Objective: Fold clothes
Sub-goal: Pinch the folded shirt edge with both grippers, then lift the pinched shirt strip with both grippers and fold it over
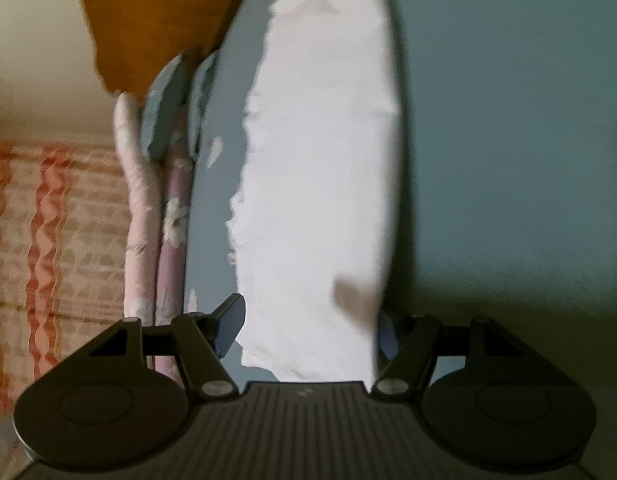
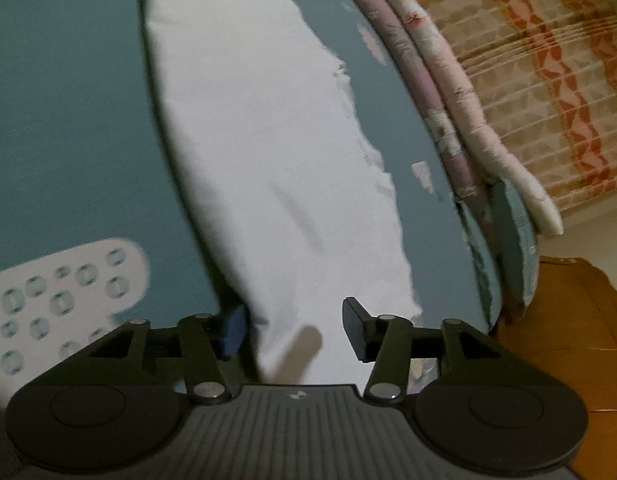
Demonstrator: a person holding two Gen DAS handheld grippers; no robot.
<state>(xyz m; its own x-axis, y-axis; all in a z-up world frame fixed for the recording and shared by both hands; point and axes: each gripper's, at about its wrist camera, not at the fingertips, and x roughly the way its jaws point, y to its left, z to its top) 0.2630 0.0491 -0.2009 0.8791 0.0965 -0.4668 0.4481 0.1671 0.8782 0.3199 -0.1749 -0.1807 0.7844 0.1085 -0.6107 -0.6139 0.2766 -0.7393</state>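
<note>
Claws (image 1: 310, 326) (image 2: 296, 330) apart, astride white cloth (image 1: 316, 168)

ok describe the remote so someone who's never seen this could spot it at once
Start from the blue-green sheet in the right wrist view. Left of the long white garment on it lies the remote, flat, close to the right gripper. It is the only hard thing there: white, round-ended, with rows of round pale buttons.

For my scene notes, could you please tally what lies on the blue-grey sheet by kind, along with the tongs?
White garment: 1
White remote control: 1
Folded floral bedding layers at the bed edge: at least 2
Tongs: 2, left tongs and right tongs, both open
Total: at least 6
</note>
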